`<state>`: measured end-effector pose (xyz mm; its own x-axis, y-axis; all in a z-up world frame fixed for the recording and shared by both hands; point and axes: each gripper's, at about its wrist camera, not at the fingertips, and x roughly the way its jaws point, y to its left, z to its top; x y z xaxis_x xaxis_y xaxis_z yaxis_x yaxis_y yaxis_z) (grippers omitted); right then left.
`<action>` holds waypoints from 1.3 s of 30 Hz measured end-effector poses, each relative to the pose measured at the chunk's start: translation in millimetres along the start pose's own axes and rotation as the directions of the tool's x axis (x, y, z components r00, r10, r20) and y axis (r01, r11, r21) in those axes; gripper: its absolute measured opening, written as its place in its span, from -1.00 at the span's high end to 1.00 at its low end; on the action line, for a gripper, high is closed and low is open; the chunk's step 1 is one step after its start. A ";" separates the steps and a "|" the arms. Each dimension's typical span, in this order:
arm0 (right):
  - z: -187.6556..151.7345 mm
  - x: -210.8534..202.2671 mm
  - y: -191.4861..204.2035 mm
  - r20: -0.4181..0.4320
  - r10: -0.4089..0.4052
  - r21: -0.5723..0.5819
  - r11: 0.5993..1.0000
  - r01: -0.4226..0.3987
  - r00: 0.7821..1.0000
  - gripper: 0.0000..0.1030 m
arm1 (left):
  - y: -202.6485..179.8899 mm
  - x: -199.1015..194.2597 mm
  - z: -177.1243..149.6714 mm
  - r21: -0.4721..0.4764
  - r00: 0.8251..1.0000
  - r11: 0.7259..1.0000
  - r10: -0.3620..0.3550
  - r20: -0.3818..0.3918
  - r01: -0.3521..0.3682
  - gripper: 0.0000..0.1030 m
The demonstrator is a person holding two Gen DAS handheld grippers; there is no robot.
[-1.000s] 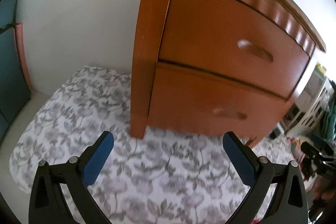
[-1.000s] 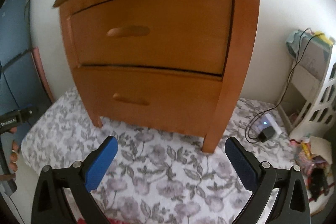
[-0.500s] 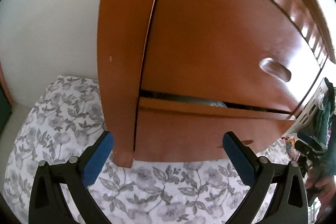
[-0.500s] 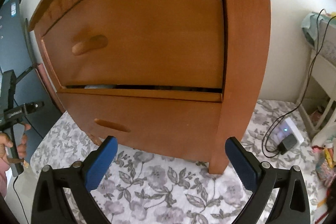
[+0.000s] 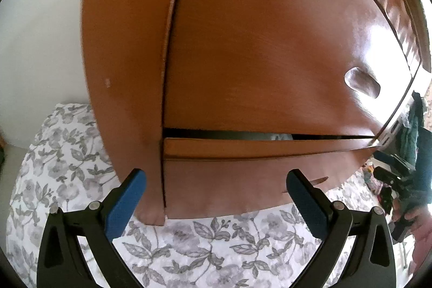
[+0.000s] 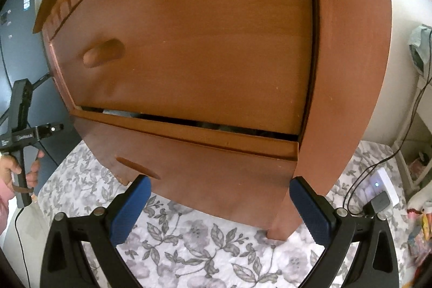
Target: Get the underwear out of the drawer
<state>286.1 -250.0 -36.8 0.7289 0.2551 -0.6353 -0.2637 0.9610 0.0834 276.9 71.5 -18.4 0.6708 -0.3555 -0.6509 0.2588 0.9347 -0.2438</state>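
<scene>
Wooden nightstand [image 5: 243,45] is seen close up, lower drawer [image 5: 243,180] slightly ajar; pale fabric [image 5: 280,136], poss. underwear, glimpsed in its gap. Left gripper [image 5: 216,204] & right gripper [image 6: 218,207] are held wide apart, empty, before it.
</scene>
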 end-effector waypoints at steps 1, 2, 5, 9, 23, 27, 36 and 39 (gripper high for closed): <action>-0.2 0.1 0.0 0.001 0.002 -0.002 1.000 -0.002 1.000 -1.00 | -1.3 0.9 0.5 0.004 1.000 1.000 -0.004 -0.001 0.004 -1.00; -0.3 0.2 -0.3 -0.001 0.002 -0.008 1.000 -0.002 1.000 -1.00 | -2.2 2.6 0.8 0.008 1.000 1.000 -0.004 -0.002 0.004 -1.00; 0.7 0.9 0.1 -0.008 -0.001 -0.023 1.000 0.001 1.000 -1.00 | -3.2 6.3 1.5 0.004 1.000 1.000 -0.008 -0.008 0.008 -1.00; 1.3 0.2 0.9 -0.013 -0.007 -0.029 1.000 0.007 1.000 -1.00 | -5.4 10.1 2.2 0.001 1.000 1.000 -0.019 -0.009 0.019 -1.00; 9.8 1.4 -1.4 -0.027 -0.015 -0.052 0.999 0.013 1.000 -1.00 | -7.2 12.8 3.5 0.017 1.000 1.000 -0.009 -0.016 0.010 -1.00; 9.8 2.8 -0.3 -0.028 -0.023 -0.051 0.998 0.021 0.999 -1.00 | -8.7 12.8 5.8 0.017 1.000 1.000 -0.007 -0.019 0.007 -1.00; 9.2 2.4 1.7 -0.034 -0.018 -0.056 0.998 0.016 0.999 -1.00 | -14.9 15.3 0.4 0.072 0.999 0.997 0.024 -0.032 -0.022 -1.00; 7.5 0.0 3.0 -0.039 -0.018 -0.051 0.999 0.016 0.999 -1.00 | -17.3 12.0 -3.7 0.086 0.999 0.996 0.029 -0.040 -0.026 -1.00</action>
<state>290.1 -246.3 -30.9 0.7084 0.2331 -0.6662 -0.2834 0.9584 0.0339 277.9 51.2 -24.6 0.6497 -0.3274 -0.6861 0.3003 0.9396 -0.1641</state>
